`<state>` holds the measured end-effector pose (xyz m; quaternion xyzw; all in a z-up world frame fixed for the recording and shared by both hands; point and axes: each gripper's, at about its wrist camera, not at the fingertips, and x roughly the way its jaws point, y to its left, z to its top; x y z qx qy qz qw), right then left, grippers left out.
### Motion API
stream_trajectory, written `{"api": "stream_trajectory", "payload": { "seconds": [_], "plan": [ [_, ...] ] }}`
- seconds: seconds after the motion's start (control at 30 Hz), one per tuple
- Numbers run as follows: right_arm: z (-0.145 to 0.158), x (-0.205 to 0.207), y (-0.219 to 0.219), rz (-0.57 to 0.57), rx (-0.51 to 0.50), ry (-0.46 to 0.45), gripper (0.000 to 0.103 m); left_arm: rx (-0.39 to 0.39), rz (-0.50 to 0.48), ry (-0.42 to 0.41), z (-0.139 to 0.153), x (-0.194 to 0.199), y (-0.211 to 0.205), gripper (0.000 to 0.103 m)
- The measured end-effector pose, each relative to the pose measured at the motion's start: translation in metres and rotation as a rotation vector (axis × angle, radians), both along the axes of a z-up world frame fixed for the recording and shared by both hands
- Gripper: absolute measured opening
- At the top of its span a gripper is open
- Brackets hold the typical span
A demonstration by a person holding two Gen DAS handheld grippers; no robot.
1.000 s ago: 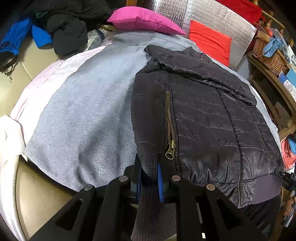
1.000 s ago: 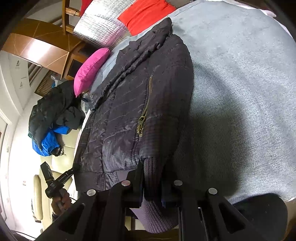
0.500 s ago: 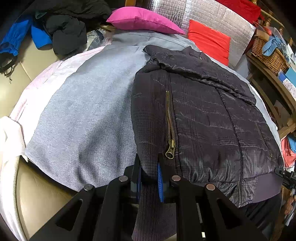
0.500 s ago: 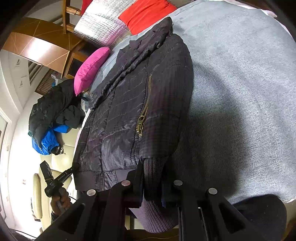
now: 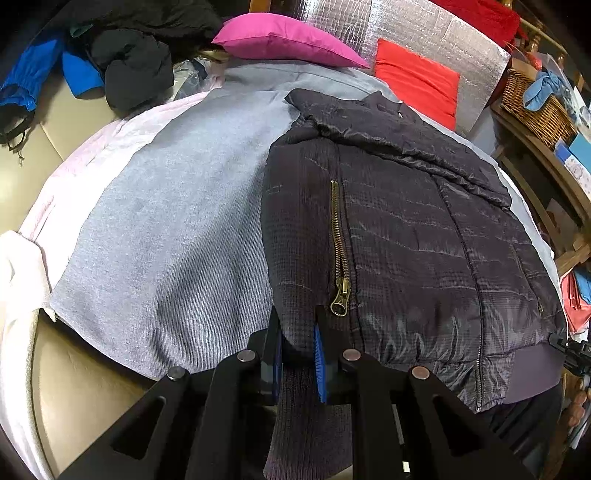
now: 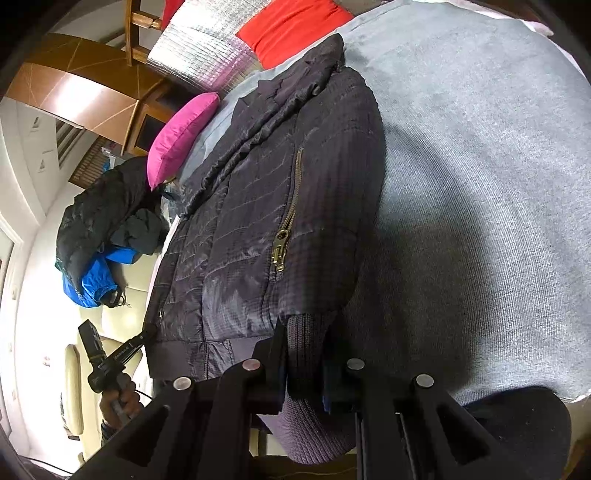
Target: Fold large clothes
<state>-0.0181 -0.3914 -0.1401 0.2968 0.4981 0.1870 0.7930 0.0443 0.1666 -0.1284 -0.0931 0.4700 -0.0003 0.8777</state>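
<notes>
Jacket: we see a dark quilted jacket (image 5: 424,236) lying flat on a grey knitted blanket (image 5: 177,229), hem toward us, collar toward the far cushions.
Sleeves: both are folded in over the jacket's sides, each ending in a ribbed knit cuff.
Left tool: our left tool (image 5: 297,354) is closed tight on a ribbed cuff (image 5: 306,417), with blue pads pressing the fabric from both sides.
Right tool: our right tool (image 6: 304,363) is likewise clamped on a ribbed cuff (image 6: 314,421) at the jacket's other bottom corner.
Zips: a brass pocket zip (image 5: 340,258) runs up the jacket just above the left tool; a matching one (image 6: 286,229) sits above the right tool.
Blanket: it covers a pale pink sheet (image 5: 74,177) on a cream sofa (image 5: 74,380).
Cushions: a magenta one (image 5: 288,40) and a red one (image 5: 417,85) lie beyond the collar, against a silver quilted panel (image 5: 406,26).
Other clothes: a heap of black and blue garments (image 5: 110,55) lies at the far left.
Basket: a wicker one (image 5: 535,107) stands on a wooden shelf at the right.
</notes>
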Motion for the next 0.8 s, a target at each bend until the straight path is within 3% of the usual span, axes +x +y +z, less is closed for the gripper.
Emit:
{"api": "stream_trajectory", "payload": {
  "seconds": [0.8],
  "plan": [
    [0.0004,0.0004,0.0015,0.004,-0.006,0.006,0.015,0.008,0.002,-0.003,-0.0016,-0.0001,-0.0015,0.015]
  ]
}}
